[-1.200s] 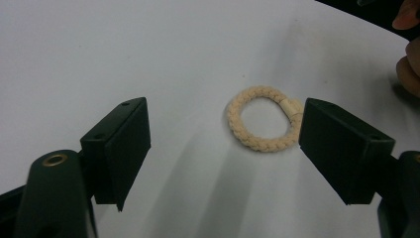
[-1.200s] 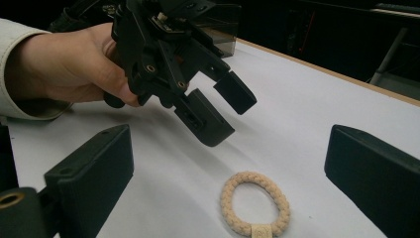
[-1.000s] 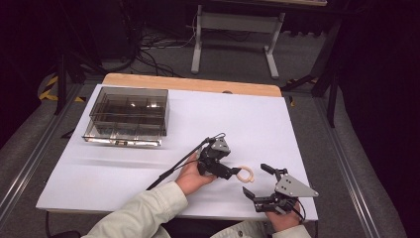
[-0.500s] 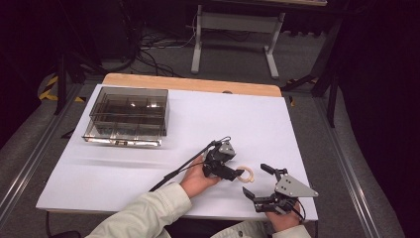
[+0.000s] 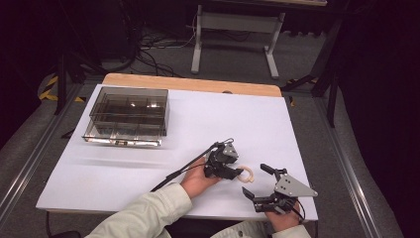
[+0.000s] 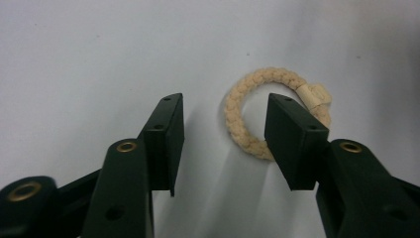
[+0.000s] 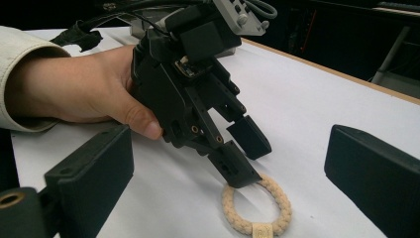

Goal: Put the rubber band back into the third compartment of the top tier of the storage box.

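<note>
The left tool (image 5: pixel 236 172) has slid a little to the right across the counter and now reaches the small cream-coloured braided rope ring (image 5: pixel 245 174), while the right tool (image 5: pixel 256 182) has stayed where it was.

There is one ring. It lies flat on the white counter top (image 5: pixel 124 168), near the front edge and toward the right. It is round, so it has no long side. It has one little pale square bead on it. In the left gripper view the bead sits at the ring's (image 6: pixel 257 106) upper right. In the right gripper view the bead is on the near side of the ring (image 7: pixel 256 208), facing that camera.

The left tool (image 6: pixel 223 126) is partly open. One of its black jaws sits inside the ring's hole and the other sits outside, so one side of the ring is between them. They are not squeezing it. In the right gripper view the lower jaw tip of the left tool (image 7: pixel 242 161) touches the far side of the ring. A hand (image 7: pixel 89 91) in a pale sleeve holds this tool.

The right tool (image 7: pixel 228 163) is wide open and holds nothing. It sits just to the right of the ring, close to the front edge.

Far away, at the back left of the counter, stands one clear smoky plastic box with compartments (image 5: pixel 128 116).
</note>
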Available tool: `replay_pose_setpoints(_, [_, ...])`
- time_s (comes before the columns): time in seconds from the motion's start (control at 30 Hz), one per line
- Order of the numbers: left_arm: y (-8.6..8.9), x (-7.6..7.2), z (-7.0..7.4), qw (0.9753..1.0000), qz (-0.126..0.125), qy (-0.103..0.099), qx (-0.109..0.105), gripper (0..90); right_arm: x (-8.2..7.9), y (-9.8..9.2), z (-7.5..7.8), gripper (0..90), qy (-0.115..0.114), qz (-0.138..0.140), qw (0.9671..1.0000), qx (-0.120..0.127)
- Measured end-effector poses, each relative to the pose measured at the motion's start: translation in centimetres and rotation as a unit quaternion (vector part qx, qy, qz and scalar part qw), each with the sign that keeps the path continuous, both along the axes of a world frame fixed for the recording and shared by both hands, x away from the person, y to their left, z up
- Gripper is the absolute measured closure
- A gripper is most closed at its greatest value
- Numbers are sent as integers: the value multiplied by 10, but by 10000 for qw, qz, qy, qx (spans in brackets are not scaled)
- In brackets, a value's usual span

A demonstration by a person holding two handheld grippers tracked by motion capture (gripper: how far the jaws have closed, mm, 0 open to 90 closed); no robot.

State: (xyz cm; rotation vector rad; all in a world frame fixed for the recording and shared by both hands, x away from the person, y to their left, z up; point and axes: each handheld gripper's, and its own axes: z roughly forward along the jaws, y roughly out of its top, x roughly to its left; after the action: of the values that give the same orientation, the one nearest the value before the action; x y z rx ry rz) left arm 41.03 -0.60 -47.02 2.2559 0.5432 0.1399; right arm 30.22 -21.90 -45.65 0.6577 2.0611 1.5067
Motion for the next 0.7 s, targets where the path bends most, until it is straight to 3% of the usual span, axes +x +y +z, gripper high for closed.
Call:
replay_pose_setpoints(0.23, [-3, -3, 0, 10000, -30, -77, 54, 680, 0, 0, 0, 55, 36, -19, 10000, 0])
replay_pose_setpoints(0.4, [-5, -8, 1, 9993, 23, -256, 280, 821, 0, 0, 0, 55, 44, -8, 10000, 8])
replay_pose_setpoints(0.57, [-7, -8, 1, 9994, 75, -251, 239, 843, 0, 0, 0, 55, 41, -3, 10000, 6])
replay_pose_setpoints(0.7, [-5, -6, 4, 9998, 144, -86, 121, 847, 0, -1, 0, 56, 19, -10, 10000, 15])
